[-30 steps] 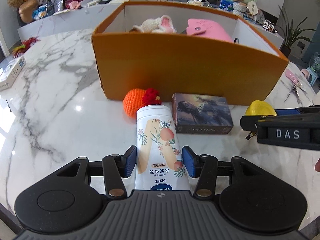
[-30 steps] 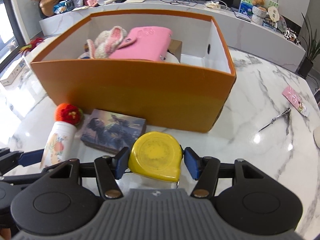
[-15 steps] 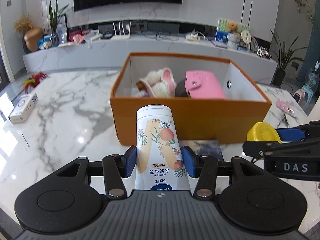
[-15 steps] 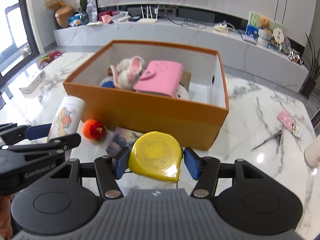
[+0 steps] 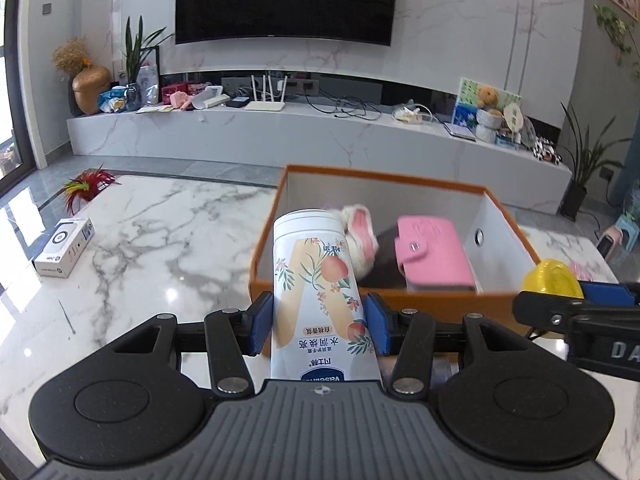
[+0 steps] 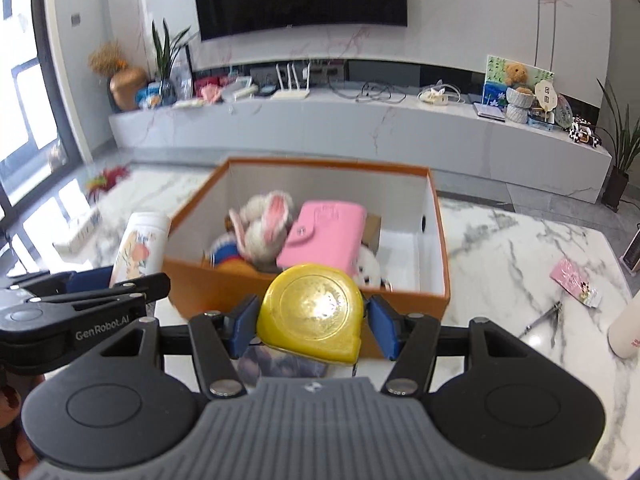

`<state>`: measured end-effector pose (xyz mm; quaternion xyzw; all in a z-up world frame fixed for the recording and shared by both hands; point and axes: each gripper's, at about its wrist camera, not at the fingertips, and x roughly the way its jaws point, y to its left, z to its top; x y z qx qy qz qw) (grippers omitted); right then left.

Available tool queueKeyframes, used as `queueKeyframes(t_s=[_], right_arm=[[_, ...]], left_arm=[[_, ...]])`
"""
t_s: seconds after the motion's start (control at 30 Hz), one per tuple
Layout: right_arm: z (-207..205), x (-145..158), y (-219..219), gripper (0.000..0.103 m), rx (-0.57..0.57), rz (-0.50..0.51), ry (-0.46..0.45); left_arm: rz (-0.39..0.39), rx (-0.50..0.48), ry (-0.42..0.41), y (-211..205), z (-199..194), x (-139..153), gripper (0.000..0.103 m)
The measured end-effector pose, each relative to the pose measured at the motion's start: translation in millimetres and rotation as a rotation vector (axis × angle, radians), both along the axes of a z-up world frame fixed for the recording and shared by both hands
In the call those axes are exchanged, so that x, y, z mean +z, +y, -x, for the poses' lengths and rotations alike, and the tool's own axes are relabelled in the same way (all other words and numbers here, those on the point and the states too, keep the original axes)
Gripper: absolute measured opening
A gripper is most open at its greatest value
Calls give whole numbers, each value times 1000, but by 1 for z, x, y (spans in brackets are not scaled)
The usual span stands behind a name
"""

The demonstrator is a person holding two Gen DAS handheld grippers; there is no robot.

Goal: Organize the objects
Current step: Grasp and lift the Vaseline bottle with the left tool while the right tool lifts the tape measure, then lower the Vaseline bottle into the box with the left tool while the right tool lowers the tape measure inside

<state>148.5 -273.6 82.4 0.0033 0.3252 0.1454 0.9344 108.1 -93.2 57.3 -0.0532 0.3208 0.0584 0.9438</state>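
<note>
My left gripper (image 5: 318,326) is shut on a white lotion bottle (image 5: 318,280) with peach print, held in the air before the near left wall of the orange box (image 5: 420,304). My right gripper (image 6: 312,322) is shut on a yellow tape measure (image 6: 310,314), held above the near wall of the orange box (image 6: 408,300). Inside the box lie a pink wallet (image 6: 324,236), a plush bunny (image 6: 264,224) and other soft toys. Each gripper shows in the other's view: the bottle (image 6: 140,248) at left, the tape measure (image 5: 554,280) at right.
A picture card box (image 6: 280,366) lies on the marble table (image 5: 160,240) under my right gripper. A white carton (image 5: 64,252) and a red feathery toy (image 5: 86,188) lie far left. Nail clippers (image 6: 546,316), a pink packet (image 6: 574,280) and a white bottle (image 6: 626,328) lie at right.
Both grippers have risen with their objects and now look down into the box. The orange knitted ball and the card box have dropped out of the left view.
</note>
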Motion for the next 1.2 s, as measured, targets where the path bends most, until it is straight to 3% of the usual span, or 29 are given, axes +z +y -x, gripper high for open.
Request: queueKeyframes(t_s=[0.23, 0.4, 0.67, 0.97, 1.2], right_arm=[[-38, 1, -21, 61, -89, -103, -27], [-68, -4, -30, 61, -120, -156, -31], [-111, -33, -30, 61, -133, -241, 56], [-134, -62, -22, 61, -134, -162, 129], [-132, -66, -20, 61, -150, -28, 134]], left_arm=[[-5, 16, -25, 7, -41, 3, 57], [-25, -16, 2, 0, -71, -4, 57], [-49, -37, 29, -8, -103, -20, 57], [-79, -34, 72, -2, -122, -33, 57], [-108, -42, 110, -3, -124, -38, 57]])
